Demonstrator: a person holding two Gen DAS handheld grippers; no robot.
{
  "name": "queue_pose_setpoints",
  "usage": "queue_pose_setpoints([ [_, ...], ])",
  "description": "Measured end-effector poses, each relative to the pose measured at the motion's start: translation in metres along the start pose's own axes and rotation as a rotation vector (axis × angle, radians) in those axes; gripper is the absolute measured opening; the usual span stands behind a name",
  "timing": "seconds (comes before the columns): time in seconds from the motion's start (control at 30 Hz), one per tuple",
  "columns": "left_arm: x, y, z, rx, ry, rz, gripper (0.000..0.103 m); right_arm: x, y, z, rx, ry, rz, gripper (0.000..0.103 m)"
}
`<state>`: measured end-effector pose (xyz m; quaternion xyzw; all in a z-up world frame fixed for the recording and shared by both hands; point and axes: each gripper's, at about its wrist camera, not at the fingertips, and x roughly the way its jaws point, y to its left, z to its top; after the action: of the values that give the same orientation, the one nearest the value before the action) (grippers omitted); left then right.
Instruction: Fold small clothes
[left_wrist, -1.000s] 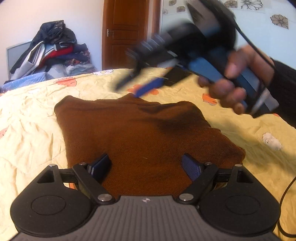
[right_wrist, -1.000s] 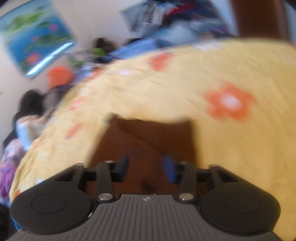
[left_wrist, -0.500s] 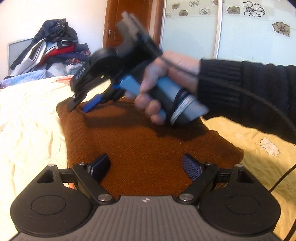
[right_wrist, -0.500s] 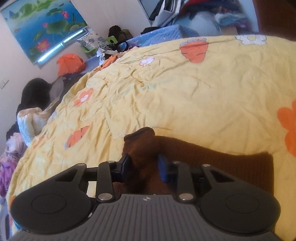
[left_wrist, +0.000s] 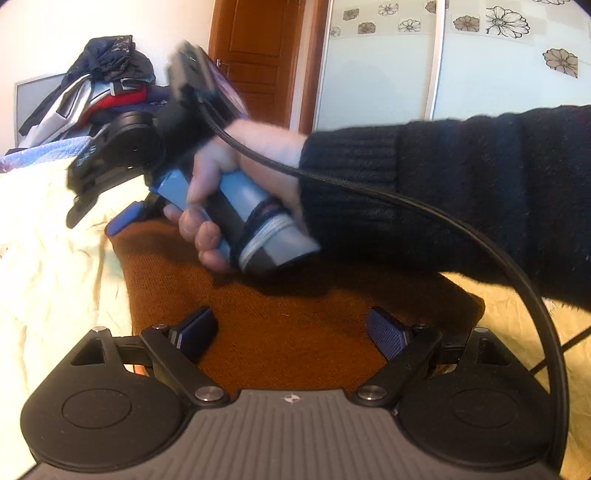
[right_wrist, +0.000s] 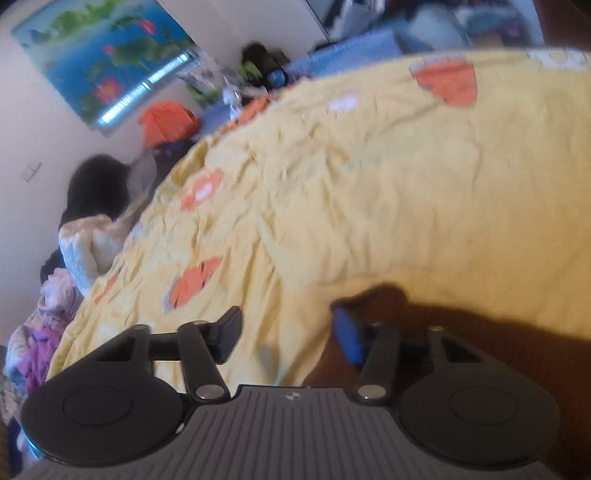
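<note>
Brown garment (left_wrist: 295, 325) lay flat on the bed (right_wrist: 369, 192), toward its near edge. Half a second earlier the right tool (right_wrist: 288, 336) was pinched on the garment's far left corner; it had since sprung wide and released, one finger over bare sheet. Left tool (left_wrist: 291, 332) hovered spread over the near edge, holding nothing. Likely that corner was set down; next fold not yet begun.
</note>
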<state>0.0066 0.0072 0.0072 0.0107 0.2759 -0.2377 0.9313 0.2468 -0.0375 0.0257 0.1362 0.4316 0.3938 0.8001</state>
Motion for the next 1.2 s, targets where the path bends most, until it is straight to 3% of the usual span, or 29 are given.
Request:
queue_pose_setpoints([
  [0.07,0.000,0.000,0.000,0.001,0.000,-0.002,0.091,-0.002,-0.011,0.002,0.076,-0.013,0.018,0.038],
  [0.17,-0.001,0.003,-0.001,-0.002,-0.003,-0.005,0.091,-0.017,-0.008,0.005,0.090,0.013,-0.043,0.039],
  [0.2,-0.001,0.005,-0.001,-0.005,-0.005,-0.007,0.091,-0.029,-0.004,0.004,0.088,0.002,-0.059,0.048],
  [0.23,-0.001,0.006,-0.002,-0.008,-0.007,-0.009,0.091,-0.044,0.000,0.002,0.081,-0.025,-0.061,0.067],
  [0.3,-0.001,0.007,-0.002,-0.011,-0.008,-0.012,0.091,-0.079,0.007,-0.006,0.028,-0.081,-0.062,0.088],
  [0.4,-0.001,0.007,-0.002,-0.008,-0.007,-0.010,0.091,-0.104,0.011,-0.021,-0.050,-0.054,-0.079,0.089],
  [0.53,0.000,0.005,-0.003,-0.002,-0.004,-0.005,0.091,-0.095,-0.011,-0.040,-0.084,0.020,-0.199,0.089],
  [0.63,0.001,0.003,-0.003,0.002,-0.001,0.004,0.091,-0.095,-0.026,-0.050,-0.071,-0.066,-0.109,0.096],
  [0.83,-0.015,-0.005,-0.002,-0.013,-0.021,0.035,0.091,-0.107,-0.013,-0.048,-0.045,-0.071,-0.180,0.090],
  [0.9,-0.041,0.002,-0.004,-0.066,-0.056,0.020,0.091,-0.135,-0.008,-0.057,0.035,-0.109,-0.179,0.091],
  [0.97,-0.062,0.023,-0.009,-0.165,-0.070,-0.005,0.094,-0.174,-0.005,-0.075,0.051,-0.176,-0.117,0.099],
  [1.07,-0.064,0.069,-0.019,-0.430,0.027,-0.049,0.094,-0.224,-0.016,-0.111,0.108,-0.219,-0.115,0.101],
  [1.17,-0.053,0.095,-0.024,-0.614,0.085,-0.163,0.093,-0.248,-0.043,-0.147,0.239,-0.196,-0.136,0.089],
  [1.2,-0.049,0.096,-0.022,-0.645,0.101,-0.214,0.093,-0.249,-0.048,-0.156,0.261,-0.176,-0.143,0.076],
])
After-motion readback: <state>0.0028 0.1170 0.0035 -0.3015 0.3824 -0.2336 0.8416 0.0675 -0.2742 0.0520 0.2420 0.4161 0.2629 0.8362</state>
